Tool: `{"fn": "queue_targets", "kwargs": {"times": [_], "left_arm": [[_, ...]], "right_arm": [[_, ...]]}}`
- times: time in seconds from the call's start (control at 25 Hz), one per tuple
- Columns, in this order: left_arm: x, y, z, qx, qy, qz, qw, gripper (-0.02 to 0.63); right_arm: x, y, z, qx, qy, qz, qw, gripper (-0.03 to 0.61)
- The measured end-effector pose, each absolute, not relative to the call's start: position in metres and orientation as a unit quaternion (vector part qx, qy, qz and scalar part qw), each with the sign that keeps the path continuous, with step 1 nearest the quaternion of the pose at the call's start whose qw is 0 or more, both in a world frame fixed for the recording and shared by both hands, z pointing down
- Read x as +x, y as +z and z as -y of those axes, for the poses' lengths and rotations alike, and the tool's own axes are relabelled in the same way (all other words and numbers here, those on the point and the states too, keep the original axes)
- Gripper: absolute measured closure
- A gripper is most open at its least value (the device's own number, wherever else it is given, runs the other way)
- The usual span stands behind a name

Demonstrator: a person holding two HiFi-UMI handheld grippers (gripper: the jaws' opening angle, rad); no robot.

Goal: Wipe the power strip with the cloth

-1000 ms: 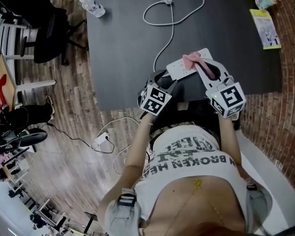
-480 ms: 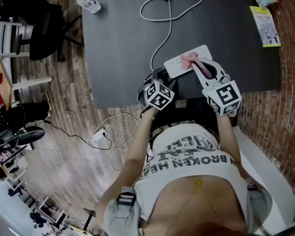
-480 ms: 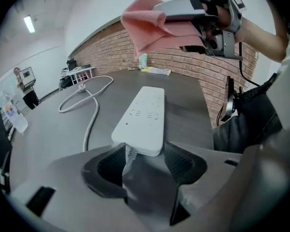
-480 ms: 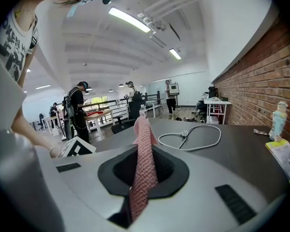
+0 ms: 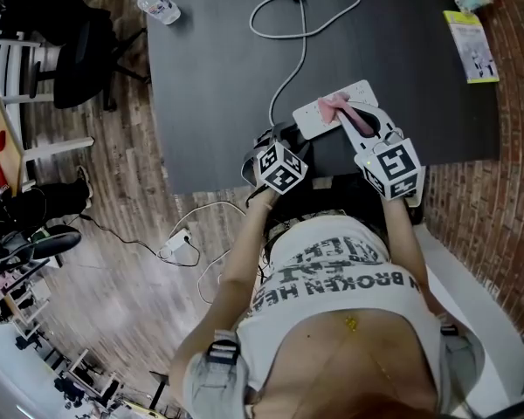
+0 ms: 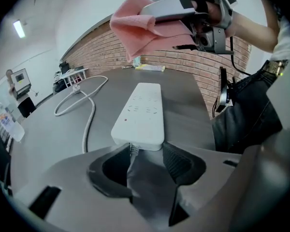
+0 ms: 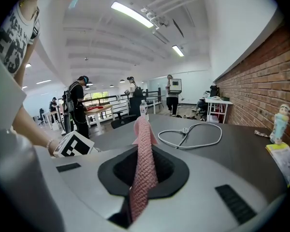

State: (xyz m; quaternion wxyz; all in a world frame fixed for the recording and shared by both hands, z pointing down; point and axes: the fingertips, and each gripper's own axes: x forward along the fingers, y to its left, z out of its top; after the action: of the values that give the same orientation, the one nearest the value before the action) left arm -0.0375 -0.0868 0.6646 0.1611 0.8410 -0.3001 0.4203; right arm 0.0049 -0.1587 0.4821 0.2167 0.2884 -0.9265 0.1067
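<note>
Left gripper view: the left gripper point(image 6: 147, 151) has its fingers point(image 6: 181, 162) apart. They have just been closing a little. The cord's stub lies in the gap between them and the near end of the white power strip point(image 6: 141, 111) sits at their tips, unclamped. The strip lies flat on the dark bench point(image 6: 43, 129), and its cord point(image 6: 87, 108) loops away. The right gripper point(image 7: 144, 173) has its fingers clamped on the pink cloth point(image 7: 144, 139), held in the air above the strip.

One power strip point(image 5: 313, 116), one cloth point(image 5: 334, 105), one water bottle point(image 5: 155, 5), one booklet point(image 5: 471, 49)
</note>
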Motion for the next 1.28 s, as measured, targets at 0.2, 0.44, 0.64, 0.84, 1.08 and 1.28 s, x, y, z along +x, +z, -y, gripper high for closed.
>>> {"fn": "queue_targets", "kwargs": {"times": [0.2,0.44,0.64,0.84,1.08,1.28], "left_arm": [[-0.042,0.666,0.086,0.845,0.438,0.269,0.147,0.411],[-0.044,0.669,0.086,0.841,0.456,0.259,0.133,0.43],[-0.043,0.669,0.085,0.837,0.46,0.268,0.128,0.431],[-0.043,0.67,0.086,0.834,0.462,0.269,0.136,0.431],[-0.043,0.671,0.086,0.833,0.46,0.272,0.143,0.431],[-0.042,0.672,0.086,0.831,0.463,0.272,0.145,0.431]], "right_arm": [[-0.001,0.495,0.158,0.284,0.102,0.924,0.236,0.56],[-0.016,0.521,0.156,0.258,0.086,0.923,0.272,0.56],[-0.028,0.54,0.15,0.235,0.087,0.923,0.292,0.56],[-0.039,0.553,0.147,0.214,0.079,0.922,0.314,0.56],[-0.051,0.571,0.141,0.184,0.065,0.918,0.346,0.56],[-0.061,0.588,0.138,0.164,0.06,0.914,0.366,0.56]]}}
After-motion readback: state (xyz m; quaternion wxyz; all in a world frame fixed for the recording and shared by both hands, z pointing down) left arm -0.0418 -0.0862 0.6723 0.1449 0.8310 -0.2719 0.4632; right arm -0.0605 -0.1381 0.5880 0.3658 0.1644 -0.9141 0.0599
